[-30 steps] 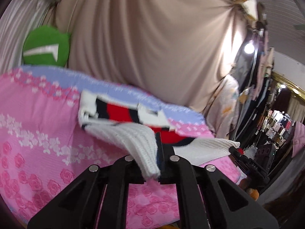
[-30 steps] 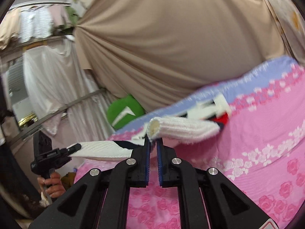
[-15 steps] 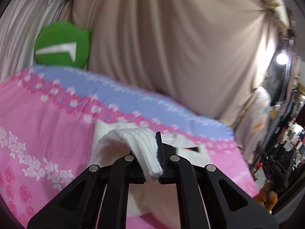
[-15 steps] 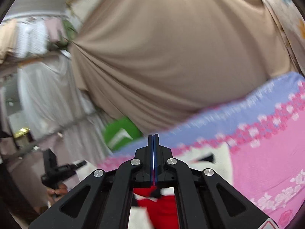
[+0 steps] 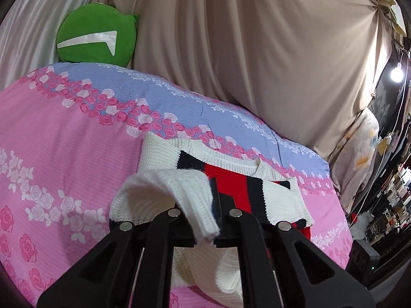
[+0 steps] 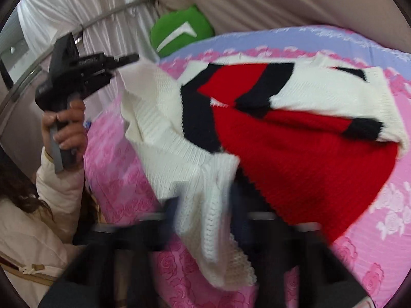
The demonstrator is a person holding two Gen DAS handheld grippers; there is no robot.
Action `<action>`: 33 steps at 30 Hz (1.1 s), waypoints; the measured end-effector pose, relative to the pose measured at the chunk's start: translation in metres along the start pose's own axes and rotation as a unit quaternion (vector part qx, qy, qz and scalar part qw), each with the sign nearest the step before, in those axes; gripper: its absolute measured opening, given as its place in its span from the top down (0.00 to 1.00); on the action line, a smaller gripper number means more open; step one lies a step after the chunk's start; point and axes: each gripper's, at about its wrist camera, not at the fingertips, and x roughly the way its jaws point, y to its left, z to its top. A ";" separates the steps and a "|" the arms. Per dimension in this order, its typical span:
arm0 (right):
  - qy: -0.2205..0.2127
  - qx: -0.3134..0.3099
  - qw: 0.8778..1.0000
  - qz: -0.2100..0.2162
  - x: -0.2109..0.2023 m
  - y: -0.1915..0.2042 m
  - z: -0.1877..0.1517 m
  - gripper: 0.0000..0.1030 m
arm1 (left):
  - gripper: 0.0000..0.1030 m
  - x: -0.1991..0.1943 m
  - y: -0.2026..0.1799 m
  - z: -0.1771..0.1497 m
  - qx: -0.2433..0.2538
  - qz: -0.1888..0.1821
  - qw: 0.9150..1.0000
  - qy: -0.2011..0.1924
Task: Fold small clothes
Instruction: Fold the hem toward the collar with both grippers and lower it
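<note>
Since a second ago both grippers have come down toward the bed with the sweater's lower edge; the sweater point(image 5: 239, 190), then stretched in the air between them, now has its white, black and red body lying ahead of the left gripper point(image 5: 214, 220) on the pink bedspread point(image 5: 64, 154), with the held edge brought over toward the collar; the right gripper's point(image 6: 205, 205) view is blurred with motion.

The left gripper's jaws are pressed together on a white ribbed corner of the knit, which curls over the left jaw; the right gripper's jaws, by their near-closed reading, pinch a white ribbed edge that hangs between them, though blur hides the pads.

To do the fold well, I would judge that both corners should be carried forward level with one another and laid just short of the collar, so the hem lands square; letting go of one side first would likely skew the fold, and the thick knit may spring back unless patted flat.

A green cushion point(image 5: 96, 34) rests far ahead and to the left of the left gripper, against the beige curtain point(image 5: 244, 51), well clear of the work; in the right wrist view the person's left hand point(image 6: 64, 125) grips its handle out to the left; nothing lies in the fold's path.
</note>
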 end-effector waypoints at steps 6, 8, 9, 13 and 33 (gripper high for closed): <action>-0.217 0.005 0.972 -0.094 -0.132 -0.024 0.066 0.94 | 0.94 -0.027 -0.003 0.029 0.005 -0.015 0.999 -0.044; -0.269 0.010 0.954 -0.129 -0.157 -0.045 0.092 0.94 | 0.94 -0.015 -0.006 0.047 0.010 -0.036 0.998 -0.044; -0.282 0.016 0.950 -0.135 -0.159 -0.059 0.107 0.94 | 0.94 -0.003 -0.008 0.054 0.010 -0.045 0.998 -0.038; -0.247 0.040 0.950 -0.185 -0.106 -0.112 0.155 0.94 | 0.94 0.076 -0.022 0.074 0.041 0.006 0.999 0.005; -0.192 0.172 0.954 -0.156 -0.053 -0.172 0.092 0.39 | 0.20 0.078 0.017 0.051 0.040 0.069 0.997 0.013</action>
